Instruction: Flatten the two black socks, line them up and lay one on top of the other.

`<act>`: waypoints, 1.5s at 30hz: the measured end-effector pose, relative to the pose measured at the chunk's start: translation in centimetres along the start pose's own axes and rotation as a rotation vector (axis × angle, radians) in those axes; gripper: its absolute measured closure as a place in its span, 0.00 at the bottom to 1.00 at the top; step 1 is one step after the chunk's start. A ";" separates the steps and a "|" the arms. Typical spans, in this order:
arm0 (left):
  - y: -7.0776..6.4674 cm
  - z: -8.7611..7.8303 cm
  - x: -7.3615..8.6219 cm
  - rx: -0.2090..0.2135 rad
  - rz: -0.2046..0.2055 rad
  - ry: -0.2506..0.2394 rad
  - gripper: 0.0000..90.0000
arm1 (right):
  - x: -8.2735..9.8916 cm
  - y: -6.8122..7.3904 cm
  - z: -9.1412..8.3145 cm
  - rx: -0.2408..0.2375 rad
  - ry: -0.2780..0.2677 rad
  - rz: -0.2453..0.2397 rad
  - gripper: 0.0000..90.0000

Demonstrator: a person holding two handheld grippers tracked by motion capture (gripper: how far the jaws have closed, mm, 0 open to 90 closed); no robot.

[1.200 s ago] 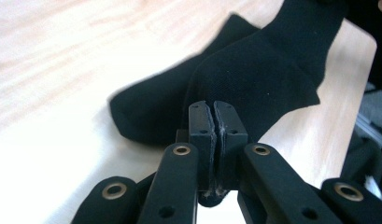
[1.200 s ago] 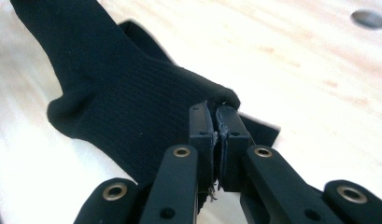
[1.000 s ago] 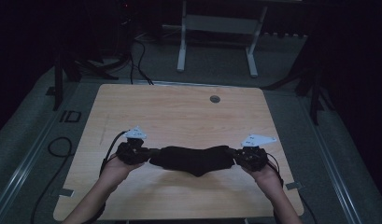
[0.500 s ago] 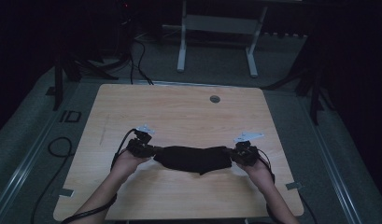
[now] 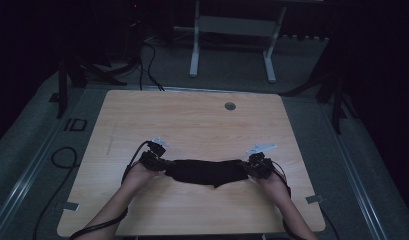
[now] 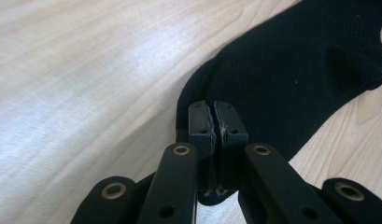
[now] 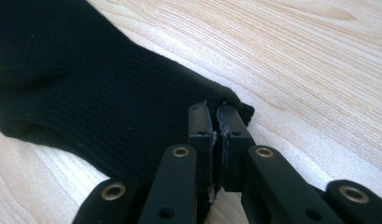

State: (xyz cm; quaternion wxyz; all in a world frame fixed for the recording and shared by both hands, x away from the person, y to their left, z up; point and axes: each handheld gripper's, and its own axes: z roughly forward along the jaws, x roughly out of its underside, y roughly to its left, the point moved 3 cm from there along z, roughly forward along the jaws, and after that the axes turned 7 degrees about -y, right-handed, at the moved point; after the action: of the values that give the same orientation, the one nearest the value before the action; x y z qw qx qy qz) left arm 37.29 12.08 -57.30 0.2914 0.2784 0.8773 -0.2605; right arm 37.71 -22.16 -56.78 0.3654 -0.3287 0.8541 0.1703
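Black cloth [image 5: 206, 173]: soft, light, limp. Left hand-held gripper [image 5: 160, 163], right hand-held gripper [image 5: 251, 167] clamp cloth's opposite ends; grip edges.

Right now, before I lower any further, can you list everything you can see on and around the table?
black knit cloth: one, black, on the near half of the table, stretched between the two tongs
table: one, light wood top, centre of the high view
cable port: one, grey, round, set in the far edge of the tabletop
white frame legs: two, white, on the floor beyond the table
floor cables: several, black, beyond the table's far left corner
left tongs: one, black, shut on the cloth's left end
right tongs: one, black, shut on the cloth's right end
left hand: one, holding the left tongs
right hand: one, holding the right tongs
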 end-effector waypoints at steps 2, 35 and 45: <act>0.0 0.0 0.1 -0.002 0.008 0.002 0.97 | 0.0 0.0 0.0 0.003 0.000 -0.003 0.95; -0.4 -0.3 0.3 0.071 -0.044 0.001 0.97 | 0.5 -0.3 -0.7 0.010 0.013 0.008 0.95; -0.5 -0.5 0.4 0.057 -0.035 -0.031 0.97 | 0.6 -0.3 -0.6 0.019 -0.002 0.006 0.95</act>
State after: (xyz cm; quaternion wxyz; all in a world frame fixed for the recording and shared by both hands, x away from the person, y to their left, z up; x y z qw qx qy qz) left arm 36.57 12.16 -57.07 0.2925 0.2672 0.8696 -0.2948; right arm 37.30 -22.99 -56.80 0.3688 -0.3225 0.8562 0.1638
